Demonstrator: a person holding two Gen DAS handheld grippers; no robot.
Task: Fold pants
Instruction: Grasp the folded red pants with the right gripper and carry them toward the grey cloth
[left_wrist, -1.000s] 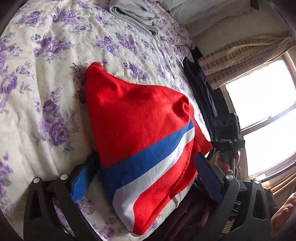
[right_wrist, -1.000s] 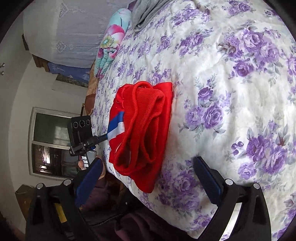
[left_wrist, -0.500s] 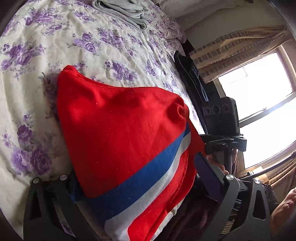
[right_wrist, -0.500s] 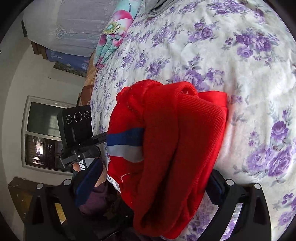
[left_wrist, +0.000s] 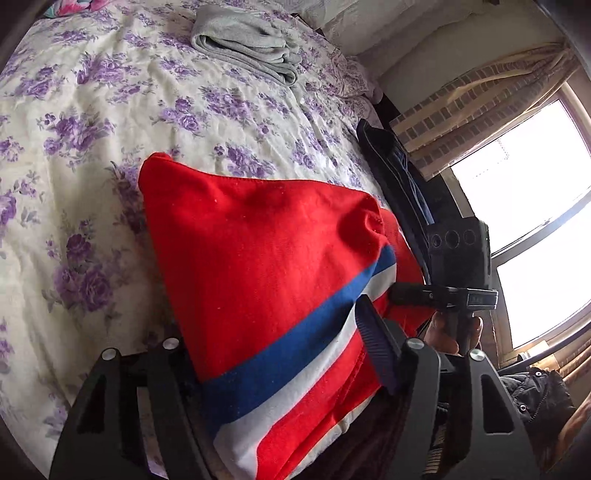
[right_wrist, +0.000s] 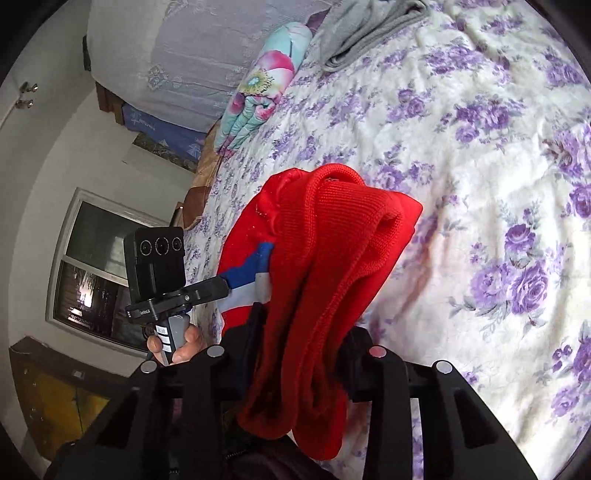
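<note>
Both tongs had just been closing: the left tongs (left_wrist: 280, 369) pinched the red pants (left_wrist: 266, 258) at the striped side, the right tongs (right_wrist: 299, 354) their ribbed waistband. Lifting both evenly would likely keep the 2 held edges aligned above the bedspread (left_wrist: 92, 110).

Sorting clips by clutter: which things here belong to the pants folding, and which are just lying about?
In the job:
- red pants, blue and white stripe
- left gripper, jaws just closing on them
- right gripper, closed on their bunched ribbed end
- floral bedspread under them

Lying about:
- folded grey garment
- dark clothing at the bed's edge
- rolled floral quilt
</note>
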